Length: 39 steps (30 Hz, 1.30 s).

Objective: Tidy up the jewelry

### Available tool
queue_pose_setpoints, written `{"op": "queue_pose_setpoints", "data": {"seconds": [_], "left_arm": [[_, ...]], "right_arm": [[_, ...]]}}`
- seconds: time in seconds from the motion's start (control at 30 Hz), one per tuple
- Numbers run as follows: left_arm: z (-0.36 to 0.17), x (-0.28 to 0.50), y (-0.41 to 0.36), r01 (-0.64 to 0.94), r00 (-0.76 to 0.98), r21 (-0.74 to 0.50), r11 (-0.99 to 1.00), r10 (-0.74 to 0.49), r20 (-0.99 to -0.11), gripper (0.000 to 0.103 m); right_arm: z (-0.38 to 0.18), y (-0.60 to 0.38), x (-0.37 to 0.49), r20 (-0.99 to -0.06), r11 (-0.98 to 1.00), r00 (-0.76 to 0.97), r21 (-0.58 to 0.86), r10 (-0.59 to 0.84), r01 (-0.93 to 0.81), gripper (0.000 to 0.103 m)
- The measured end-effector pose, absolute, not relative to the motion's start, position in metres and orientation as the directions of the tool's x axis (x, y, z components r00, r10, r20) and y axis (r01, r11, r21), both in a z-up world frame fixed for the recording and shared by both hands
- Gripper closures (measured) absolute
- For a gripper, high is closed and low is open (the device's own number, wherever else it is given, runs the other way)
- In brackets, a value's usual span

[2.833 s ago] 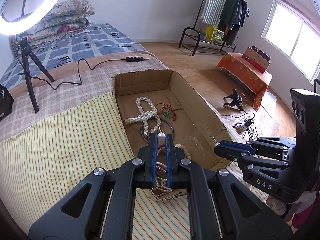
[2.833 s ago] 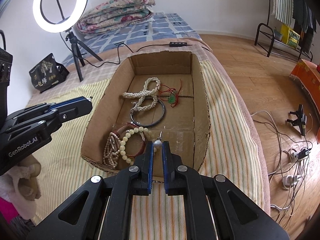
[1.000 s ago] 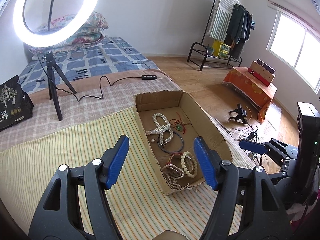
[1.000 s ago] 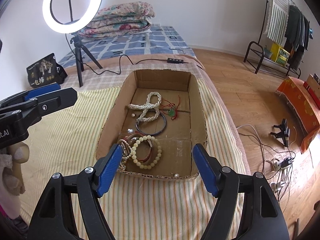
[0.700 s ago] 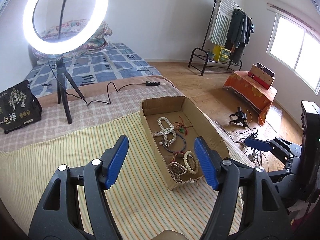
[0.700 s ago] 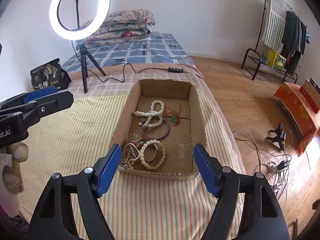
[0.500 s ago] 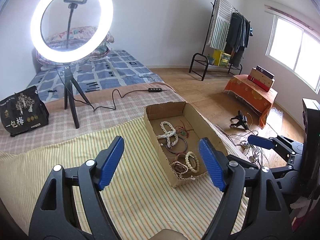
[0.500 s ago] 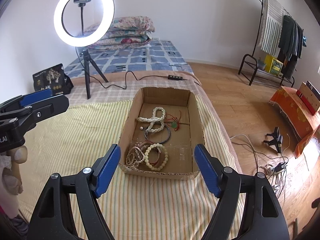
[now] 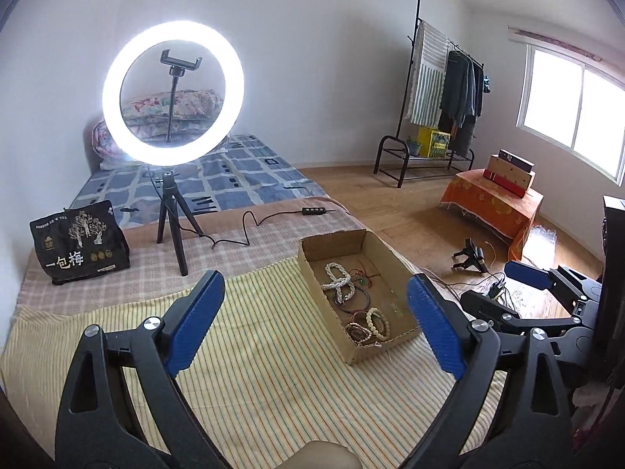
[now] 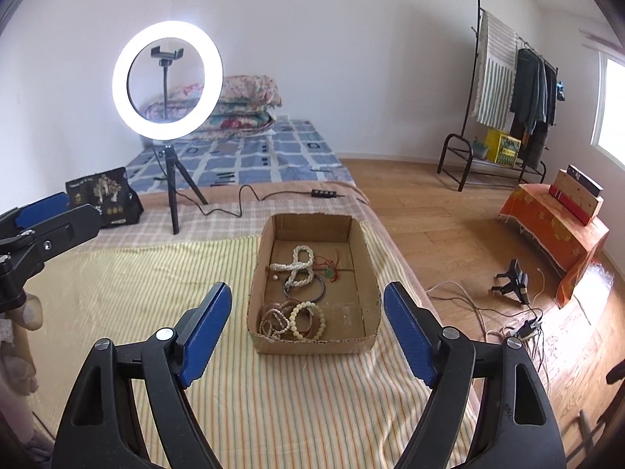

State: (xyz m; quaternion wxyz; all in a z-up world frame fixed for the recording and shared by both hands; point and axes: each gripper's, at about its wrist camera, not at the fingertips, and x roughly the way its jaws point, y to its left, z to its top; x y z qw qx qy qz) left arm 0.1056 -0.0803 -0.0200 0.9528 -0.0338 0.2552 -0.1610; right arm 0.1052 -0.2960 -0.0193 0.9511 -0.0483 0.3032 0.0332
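A: Cardboard tray [image 10: 373, 297] is sitting on the striped bedcover [image 10: 129, 301], holding everything — the pearl necklace [image 10: 299, 267] and dark bangle [image 10: 304, 293] mid-tray, the cream bead bracelet [image 10: 308, 320] and reddish bracelets [image 10: 275, 318] crowding the near-left corner.

B: And the grippers?

A: The left gripper [image 9: 312, 322] and right gripper [image 10: 306, 332] are both hovering well clear of the tray, jaws opening, nothing between them.

B: So the sorting is looking finished, I'd judge.

A: Likely — if anything is being tidied further, I'd be coming in from above the near corner, pinching one bracelet at a time, since those loops are overlapping and one could be dragging its neighbour
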Motion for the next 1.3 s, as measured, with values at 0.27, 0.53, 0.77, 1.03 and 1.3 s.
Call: {"op": "queue_pose_setpoints", "data": {"seconds": [0.27, 0.53, 0.77, 1.03, 1.3], "left_arm": [[-0.011, 0.080, -0.068, 0.275, 0.835, -0.097, 0.956, -0.288, -0.469, 0.005], [-0.009, 0.067, -0.064, 0.249, 0.855, -0.059, 0.967, -0.248, -0.455, 0.000], [-0.012, 0.070, -0.062, 0.238, 0.850, -0.055, 0.970, -0.235, -0.471, 0.000], [-0.016, 0.074, -0.059, 0.230, 0.839, -0.066, 0.971, -0.232, -0.492, 0.000], [-0.016, 0.074, -0.058, 0.233, 0.837, -0.071, 0.970, -0.237, -0.494, 0.000]], "right_arm": [[-0.010, -0.287, 0.083, -0.529, 0.992, 0.848, -0.097, 0.013, -0.076, 0.021], [-0.008, -0.283, 0.081, -0.496, 0.992, 0.868, -0.113, -0.006, -0.058, 0.019], [-0.008, -0.279, 0.081, -0.495, 0.993, 0.869, -0.101, 0.004, -0.062, 0.018], [-0.009, -0.275, 0.081, -0.501, 0.993, 0.866, -0.098, 0.014, -0.073, 0.018], [-0.010, -0.274, 0.082, -0.503, 0.993, 0.864, -0.095, 0.016, -0.074, 0.018]]}}
